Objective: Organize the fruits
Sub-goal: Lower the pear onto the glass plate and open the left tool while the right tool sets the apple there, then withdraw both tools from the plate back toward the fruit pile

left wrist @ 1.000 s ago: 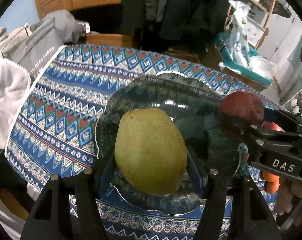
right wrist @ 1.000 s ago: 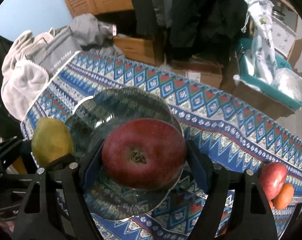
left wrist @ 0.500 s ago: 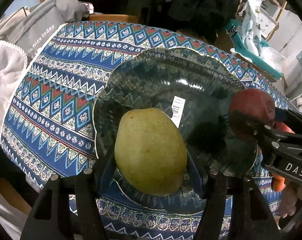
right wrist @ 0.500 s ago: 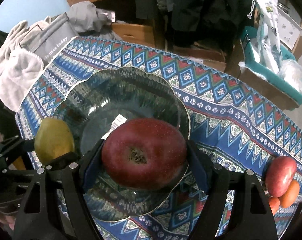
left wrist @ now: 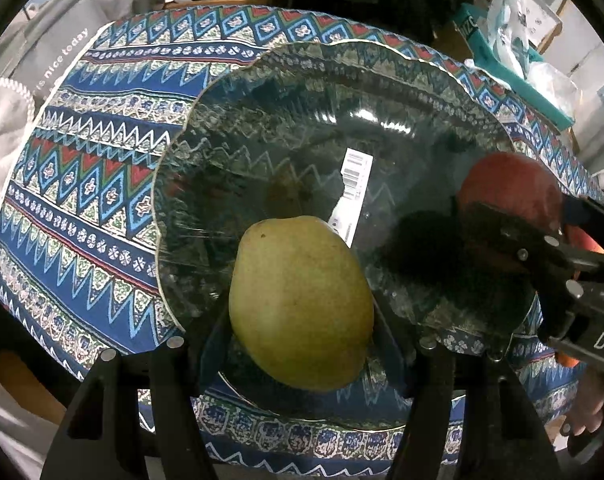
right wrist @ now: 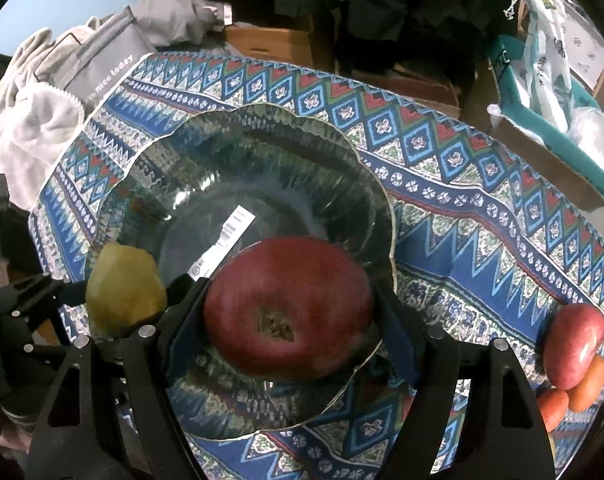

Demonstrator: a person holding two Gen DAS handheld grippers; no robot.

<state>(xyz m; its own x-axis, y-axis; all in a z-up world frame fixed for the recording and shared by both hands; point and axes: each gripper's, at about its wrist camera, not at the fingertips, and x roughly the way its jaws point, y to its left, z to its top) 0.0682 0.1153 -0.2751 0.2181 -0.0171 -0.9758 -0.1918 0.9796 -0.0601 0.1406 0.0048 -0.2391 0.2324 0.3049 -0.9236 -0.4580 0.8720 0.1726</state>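
Observation:
My left gripper is shut on a yellow-green pear and holds it above the near part of a clear glass plate. My right gripper is shut on a dark red apple over the same plate. The apple also shows in the left wrist view, and the pear in the right wrist view. A barcode sticker lies at the plate's centre.
The plate sits on a blue patterned tablecloth. A red apple and orange fruits lie at the cloth's right. Grey and white clothes lie at the left edge. A teal box stands beyond the table.
Both grippers have tilted down and moved closer over the plate with their fruit still held. The plate now fills more of both views.

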